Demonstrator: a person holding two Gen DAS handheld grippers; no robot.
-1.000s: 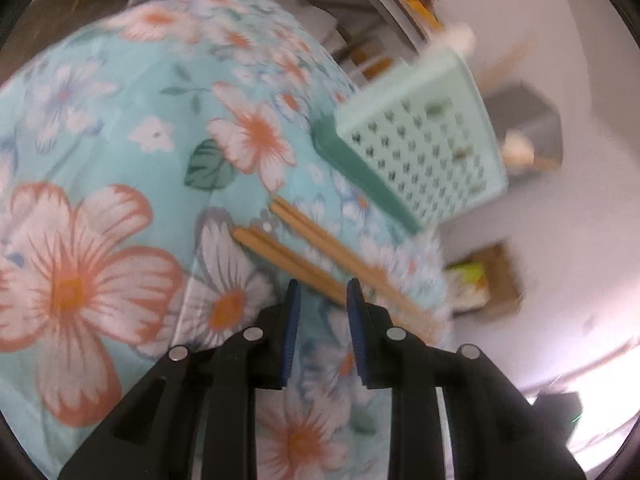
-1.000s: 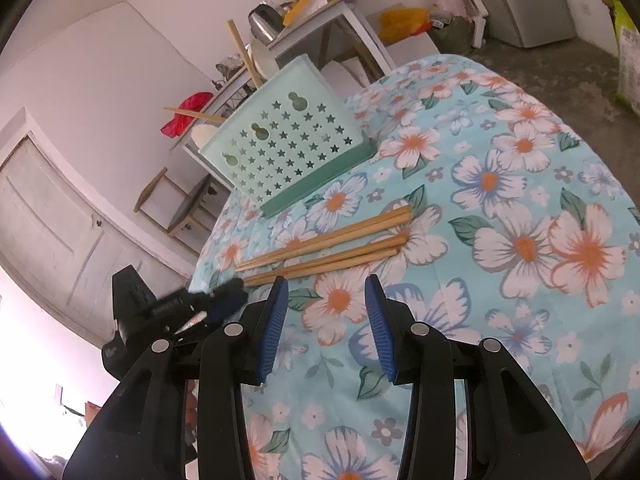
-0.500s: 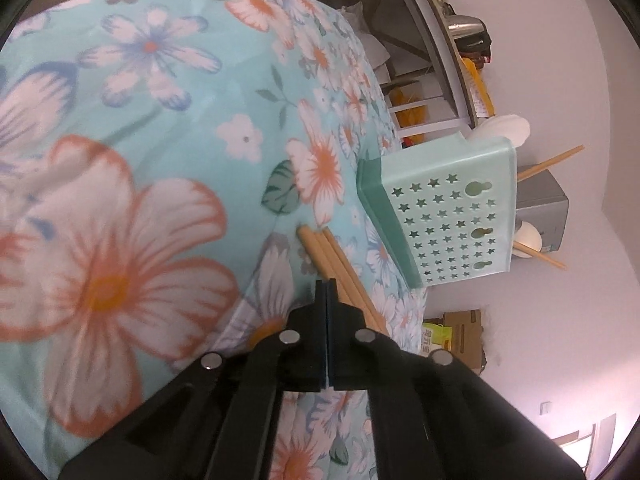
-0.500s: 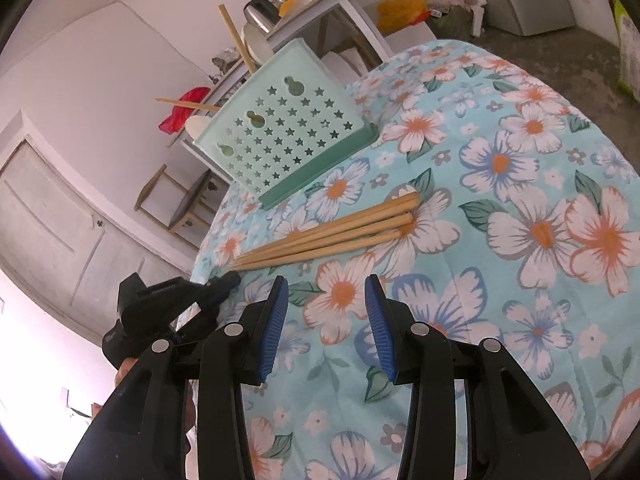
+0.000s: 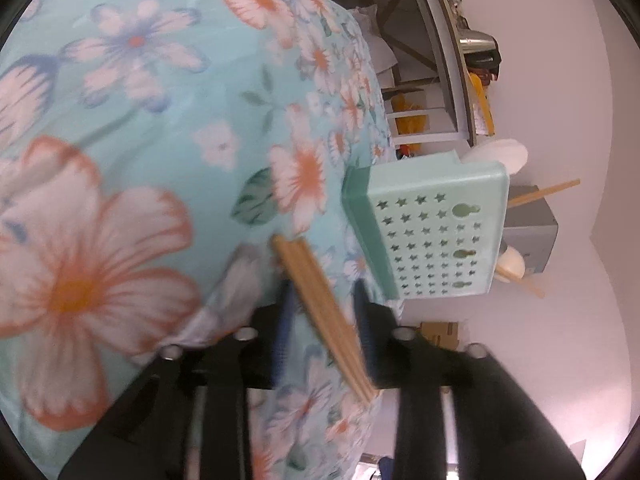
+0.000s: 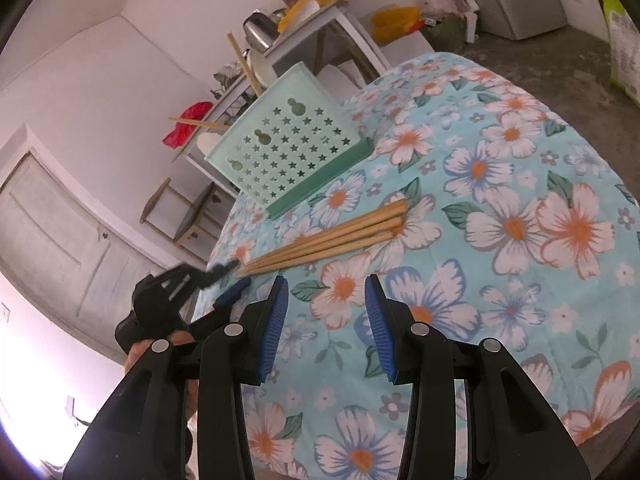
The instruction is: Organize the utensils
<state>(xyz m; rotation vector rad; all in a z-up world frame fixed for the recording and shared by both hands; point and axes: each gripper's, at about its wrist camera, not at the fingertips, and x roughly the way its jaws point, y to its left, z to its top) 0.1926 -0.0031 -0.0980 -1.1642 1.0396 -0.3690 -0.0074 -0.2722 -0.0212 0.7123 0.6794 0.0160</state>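
Observation:
Several wooden chopsticks [image 6: 332, 236] lie bundled on the floral tablecloth [image 6: 520, 160], just in front of a mint-green star-punched basket [image 6: 296, 152]. My left gripper [image 5: 322, 320] straddles the thin ends of the chopsticks [image 5: 320, 304]; its jaws are opening and the sticks lie between them, not pressed. In the right wrist view the left gripper [image 6: 232, 280] sits at the table's left edge, held by a hand [image 6: 160, 344]. My right gripper [image 6: 326, 320] hovers open over the cloth, short of the chopsticks, with nothing between its fingers.
The basket [image 5: 432, 240] holds wooden sticks and white spoons that poke out of its top. Behind the table stand a grey side table [image 6: 320, 28] with a kettle and yellow bags, a small stool [image 6: 180, 216] and a door [image 6: 52, 216]. The cloth drops off at the table's round edge.
The left gripper closed fully, rolled, then opened again around the chopstick ends. The chopsticks now lie closer together than before. The right gripper has stayed put.

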